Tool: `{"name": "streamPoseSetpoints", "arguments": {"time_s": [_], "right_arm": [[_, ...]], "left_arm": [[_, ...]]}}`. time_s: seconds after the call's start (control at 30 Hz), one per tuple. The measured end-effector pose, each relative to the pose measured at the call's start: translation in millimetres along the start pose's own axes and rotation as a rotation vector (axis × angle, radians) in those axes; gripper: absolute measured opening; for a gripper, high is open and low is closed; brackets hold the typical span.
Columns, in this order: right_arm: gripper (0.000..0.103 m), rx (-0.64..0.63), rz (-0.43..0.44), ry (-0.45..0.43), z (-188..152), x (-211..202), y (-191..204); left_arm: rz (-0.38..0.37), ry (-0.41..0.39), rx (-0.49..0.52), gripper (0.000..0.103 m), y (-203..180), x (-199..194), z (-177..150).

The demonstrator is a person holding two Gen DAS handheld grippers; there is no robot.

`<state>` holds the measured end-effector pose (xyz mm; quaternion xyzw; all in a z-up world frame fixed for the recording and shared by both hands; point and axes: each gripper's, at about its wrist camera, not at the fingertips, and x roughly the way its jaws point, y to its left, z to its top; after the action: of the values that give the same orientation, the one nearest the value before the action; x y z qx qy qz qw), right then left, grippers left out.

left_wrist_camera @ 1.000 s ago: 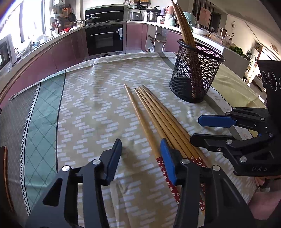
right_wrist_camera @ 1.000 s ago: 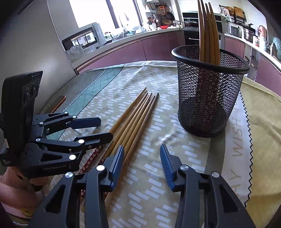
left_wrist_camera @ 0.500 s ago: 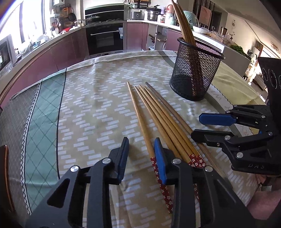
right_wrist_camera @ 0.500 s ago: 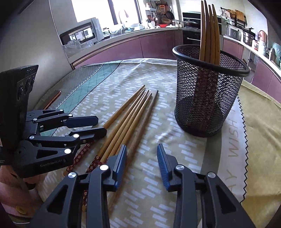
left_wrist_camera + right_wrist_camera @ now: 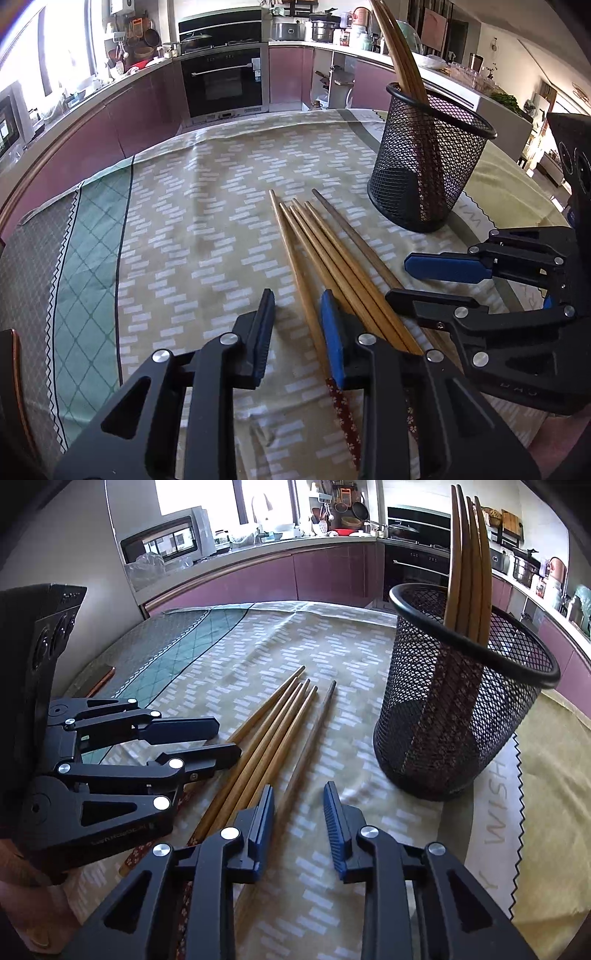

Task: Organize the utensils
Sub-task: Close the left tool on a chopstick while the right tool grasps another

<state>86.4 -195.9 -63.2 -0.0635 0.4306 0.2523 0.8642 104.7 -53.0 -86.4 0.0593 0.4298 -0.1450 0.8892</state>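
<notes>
Several wooden chopsticks [image 5: 325, 251] [image 5: 273, 731] lie side by side on the patterned tablecloth, their red flowered ends towards me. A darker chopstick [image 5: 354, 236] [image 5: 317, 731] lies slightly apart on their right. My left gripper [image 5: 297, 325] [image 5: 221, 742] is closing around the leftmost chopstick, with a gap still showing beside it. My right gripper [image 5: 299, 812] [image 5: 417, 282] is closing around the darker chopstick, and its pads do not touch it. The black mesh cup [image 5: 428, 166] [image 5: 461, 720] stands upright behind on the right and holds several chopsticks [image 5: 399, 55] [image 5: 469, 554].
The tablecloth [image 5: 184, 240] covers a round table whose edge curves close on the left and right. A thin brown object [image 5: 99, 683] lies near the left edge. Purple kitchen cabinets and an oven [image 5: 221, 81] stand beyond the table.
Both grippers' jaws have narrowed. The darker chopstick has come away to the right of the bundle. The leftmost chopstick now lies between the left jaws.
</notes>
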Motion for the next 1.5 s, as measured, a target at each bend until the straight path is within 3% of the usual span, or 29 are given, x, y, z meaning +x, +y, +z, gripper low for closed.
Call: {"name": "streamPoseSetpoints", "arguments": {"time_s": [0.13,0.37,0.53,0.73,1.1,1.33,1.5], "right_arm": [[0.014,0.042,0.022,-0.007,0.0,-0.6,-7.9],[0.007,0.103,0.06,-0.017,-6.3,-5.5,-17.2],[0.006,0.143,0.095,-0.055,-10.7,-18.2,-25.8],[0.006,0.098,0.168,-0.053,-12.1,-27.3,-18.5],[0.007,0.049,0.146,0.022,-7.3,-8.3,-8.2],[0.007,0.032,0.134,0.027,0.1,-1.2,-9.2],[0.007,0.038,0.14,0.013,2.0,-0.7,-11.4]], "left_arm": [[-0.016,-0.007,-0.014,0.012,-1.2,-0.2,-1.4],[-0.033,-0.018,-0.068,0.008,5.2,-3.9,-5.7],[-0.047,-0.034,-0.099,0.008,11.7,-13.6,-9.0],[-0.111,-0.032,-0.081,0.008,8.4,-22.7,-14.1],[-0.123,0.018,-0.065,0.008,11.1,-10.9,-16.3],[-0.144,0.029,-0.062,0.01,16.0,1.5,-4.1],[-0.121,0.027,-0.066,0.01,12.3,8.1,4.3]]}}
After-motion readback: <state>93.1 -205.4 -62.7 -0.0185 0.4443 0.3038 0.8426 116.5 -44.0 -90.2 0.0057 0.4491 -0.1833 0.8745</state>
